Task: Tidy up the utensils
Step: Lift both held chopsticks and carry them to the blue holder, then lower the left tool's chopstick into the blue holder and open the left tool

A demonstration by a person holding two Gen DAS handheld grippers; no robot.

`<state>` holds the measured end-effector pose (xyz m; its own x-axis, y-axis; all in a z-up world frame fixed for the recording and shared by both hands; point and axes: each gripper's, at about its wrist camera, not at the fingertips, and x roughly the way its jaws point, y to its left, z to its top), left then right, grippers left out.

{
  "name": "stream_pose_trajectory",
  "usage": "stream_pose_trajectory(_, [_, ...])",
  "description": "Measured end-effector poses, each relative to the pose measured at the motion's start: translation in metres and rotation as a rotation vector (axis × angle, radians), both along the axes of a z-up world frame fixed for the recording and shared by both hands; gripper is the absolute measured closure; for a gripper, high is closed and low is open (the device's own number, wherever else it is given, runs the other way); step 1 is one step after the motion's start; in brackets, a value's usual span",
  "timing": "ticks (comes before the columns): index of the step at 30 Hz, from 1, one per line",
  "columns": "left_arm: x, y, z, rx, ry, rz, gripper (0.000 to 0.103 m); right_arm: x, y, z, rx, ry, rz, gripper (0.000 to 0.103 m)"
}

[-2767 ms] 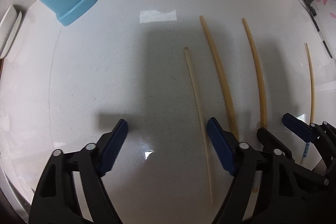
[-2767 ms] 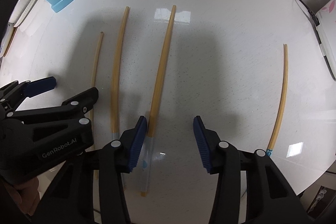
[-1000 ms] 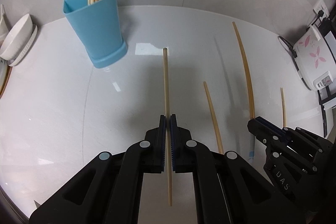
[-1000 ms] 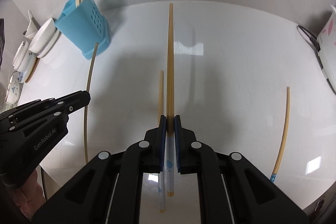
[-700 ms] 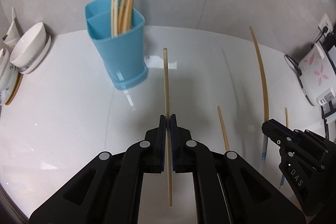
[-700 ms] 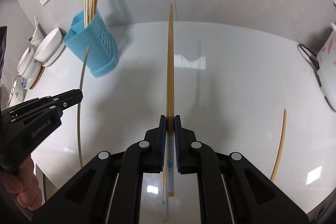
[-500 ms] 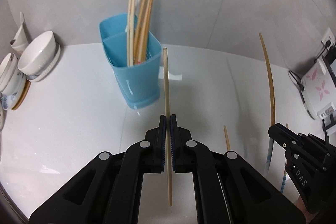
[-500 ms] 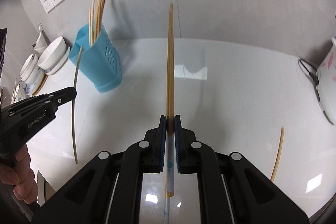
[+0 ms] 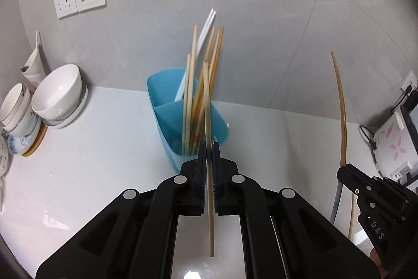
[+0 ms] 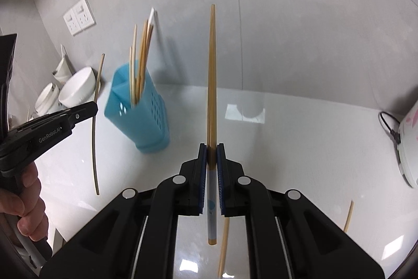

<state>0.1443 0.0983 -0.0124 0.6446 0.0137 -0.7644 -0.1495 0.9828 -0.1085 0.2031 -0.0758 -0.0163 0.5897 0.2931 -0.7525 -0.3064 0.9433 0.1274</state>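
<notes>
Clamping a pale chopstick (image 9: 207, 106), left tool (image 9: 208, 148), right tool (image 10: 212, 148) gripping amber chopstick (image 10: 211, 75), blue holder (image 9: 167, 119) just ahead

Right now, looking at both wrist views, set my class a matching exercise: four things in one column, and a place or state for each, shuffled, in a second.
Things
1. pale thin chopstick
2. darker chopstick with a blue-and-white end
3. blue holder
4. white bowl

Places or states
A. stacked on dishes at the counter's left edge
B. clamped in the left hand-held gripper
C. standing on the counter with chopsticks inside
D. clamped in the right hand-held gripper

Pairs: 1-B, 2-D, 3-C, 4-A
</notes>
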Motion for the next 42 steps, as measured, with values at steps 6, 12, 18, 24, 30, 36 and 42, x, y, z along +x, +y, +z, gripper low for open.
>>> stream_pose_trajectory(6, [0.012,0.012,0.02,-0.006,-0.054,0.014,0.1,0.011,0.012,0.02,0.015,-0.054,0.015,0.096])
stream_pose_trajectory(12, [0.022,0.019,0.033,-0.002,-0.1,0.023,0.1,0.024,0.027,0.035,0.032,-0.094,0.034,0.096])
stream_pose_trajectory(18, [0.03,0.025,0.046,-0.008,-0.199,0.006,0.1,0.037,0.036,0.041,0.056,-0.11,0.038,0.096])
stream_pose_trajectory(24, [0.041,0.028,0.046,-0.023,-0.28,-0.003,0.1,0.048,0.044,0.044,0.076,-0.119,0.05,0.096])
stream_pose_trajectory(30, [0.053,0.025,0.031,0.006,-0.325,-0.022,0.1,0.058,0.047,0.035,0.08,-0.102,0.052,0.096])
stream_pose_trajectory(36, [0.058,0.022,0.014,0.022,-0.35,-0.028,0.1,0.068,0.048,0.022,0.082,-0.071,0.053,0.096])
stream_pose_trajectory(42, [0.06,0.018,-0.005,0.047,-0.353,-0.031,0.1,0.072,0.051,0.012,0.085,-0.05,0.062,0.096])
